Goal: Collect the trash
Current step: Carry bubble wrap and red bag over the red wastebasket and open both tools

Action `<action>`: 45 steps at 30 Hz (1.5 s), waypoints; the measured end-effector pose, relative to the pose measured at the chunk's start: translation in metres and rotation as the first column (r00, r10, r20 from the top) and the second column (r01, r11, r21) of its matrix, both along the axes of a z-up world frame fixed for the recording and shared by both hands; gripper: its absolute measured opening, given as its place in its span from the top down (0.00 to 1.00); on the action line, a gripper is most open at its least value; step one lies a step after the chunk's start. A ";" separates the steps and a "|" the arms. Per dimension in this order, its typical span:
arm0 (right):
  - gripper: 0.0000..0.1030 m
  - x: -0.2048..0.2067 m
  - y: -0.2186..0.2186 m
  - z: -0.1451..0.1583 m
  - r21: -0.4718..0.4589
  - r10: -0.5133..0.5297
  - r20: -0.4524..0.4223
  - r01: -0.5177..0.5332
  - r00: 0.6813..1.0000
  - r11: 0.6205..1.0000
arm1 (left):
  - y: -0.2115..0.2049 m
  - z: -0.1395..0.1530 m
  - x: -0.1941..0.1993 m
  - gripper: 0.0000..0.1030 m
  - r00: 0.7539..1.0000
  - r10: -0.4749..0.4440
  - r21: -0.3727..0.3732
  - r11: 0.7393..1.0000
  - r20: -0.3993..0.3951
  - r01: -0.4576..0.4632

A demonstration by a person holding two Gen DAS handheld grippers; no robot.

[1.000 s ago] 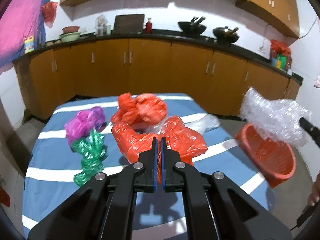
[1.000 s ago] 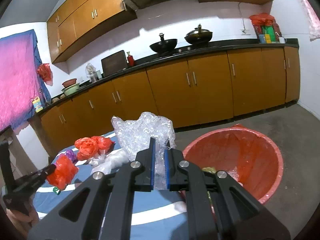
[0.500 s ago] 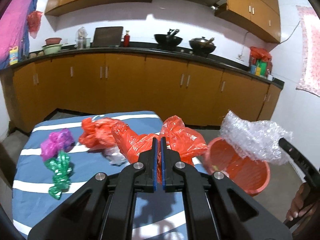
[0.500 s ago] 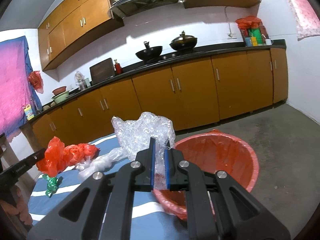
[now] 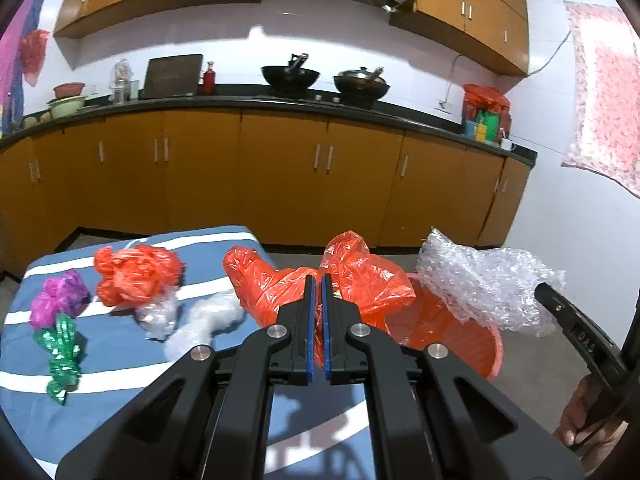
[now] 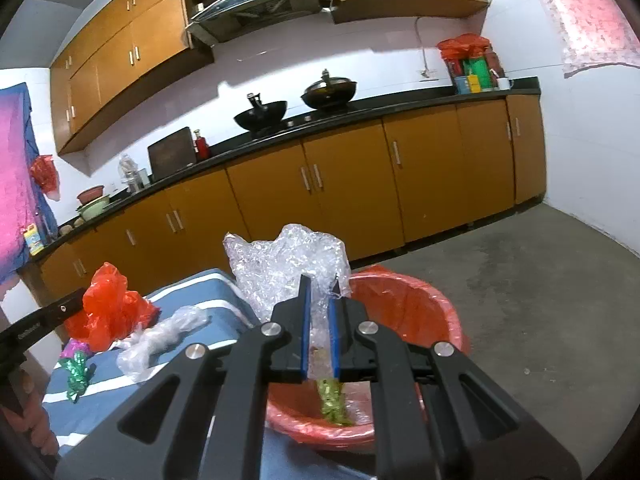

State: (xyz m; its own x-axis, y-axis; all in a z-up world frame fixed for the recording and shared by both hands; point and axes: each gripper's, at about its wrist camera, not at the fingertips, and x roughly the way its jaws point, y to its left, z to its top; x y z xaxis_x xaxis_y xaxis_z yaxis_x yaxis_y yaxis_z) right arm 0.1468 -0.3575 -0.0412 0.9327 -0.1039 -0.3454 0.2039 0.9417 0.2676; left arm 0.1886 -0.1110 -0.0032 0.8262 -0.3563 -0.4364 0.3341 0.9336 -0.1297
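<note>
I have both loads nearly at the round red plastic basin, my landmark for everything here. My left gripper is pressed together on a crumpled orange-red plastic bag, which hangs just short of the basin's near rim. My right gripper pinches a wad of clear bubble wrap above the basin's table-side edge.

To do this drop well, I judge each bundle should sit over the middle of the basin before I spread the jaws, since light film drifts and clings. I would release one at a time so the two grippers do not crowd each other over the opening.

The right wrist view looks down into the basin and shows a green-gold foil scrap already lying inside; the left view sees only the basin's outer wall. The left view shows what waits on the blue striped surface away from the basin: another crumpled red bag, a purple wad, a green foil twist and clear film.
</note>
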 end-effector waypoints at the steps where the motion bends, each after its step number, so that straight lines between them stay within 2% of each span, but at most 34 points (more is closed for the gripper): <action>1: 0.91 0.000 -0.004 -0.002 -0.003 -0.010 -0.002 0.010 1.000 1.000 | -0.006 -0.001 0.001 0.97 1.000 -0.007 -0.001 1.000 -0.001 0.007; 13: 0.91 0.007 -0.033 -0.017 -0.010 -0.081 -0.024 0.081 0.996 0.997 | -0.062 -0.015 0.013 0.97 0.996 -0.080 0.015 0.997 -0.031 0.080; 27: 0.91 0.028 -0.054 -0.029 -0.020 -0.120 -0.044 0.119 0.992 0.993 | -0.108 -0.038 0.030 0.97 0.986 -0.147 0.031 0.988 -0.081 0.149; 35: 0.84 0.041 -0.058 -0.045 -0.010 -0.089 -0.082 0.089 0.993 0.996 | -0.124 -0.063 0.046 0.96 0.969 -0.176 0.030 0.982 -0.172 0.184; 38: 0.78 0.036 -0.063 -0.048 0.000 -0.099 -0.090 0.099 0.991 0.995 | -0.117 -0.068 0.047 0.92 0.970 -0.159 0.035 0.985 -0.185 0.168; 41: 0.78 0.030 -0.067 -0.047 0.006 -0.111 -0.087 0.112 0.990 0.994 | -0.107 -0.069 0.047 0.89 0.975 -0.130 0.043 0.989 -0.180 0.139; 45: 0.74 0.026 -0.063 -0.041 -0.012 -0.107 -0.076 0.106 0.991 0.994 | -0.082 -0.063 0.043 0.70 0.986 -0.074 0.045 0.996 -0.152 0.082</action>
State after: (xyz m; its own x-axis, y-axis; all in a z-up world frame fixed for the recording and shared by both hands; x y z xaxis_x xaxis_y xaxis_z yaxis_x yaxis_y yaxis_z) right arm 0.1733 -0.4202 -0.0818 0.8870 -0.2042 -0.4142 0.3227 0.9157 0.2396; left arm 0.2311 -0.1934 -0.0664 0.7208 -0.3910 -0.5723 0.3866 0.9121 -0.1363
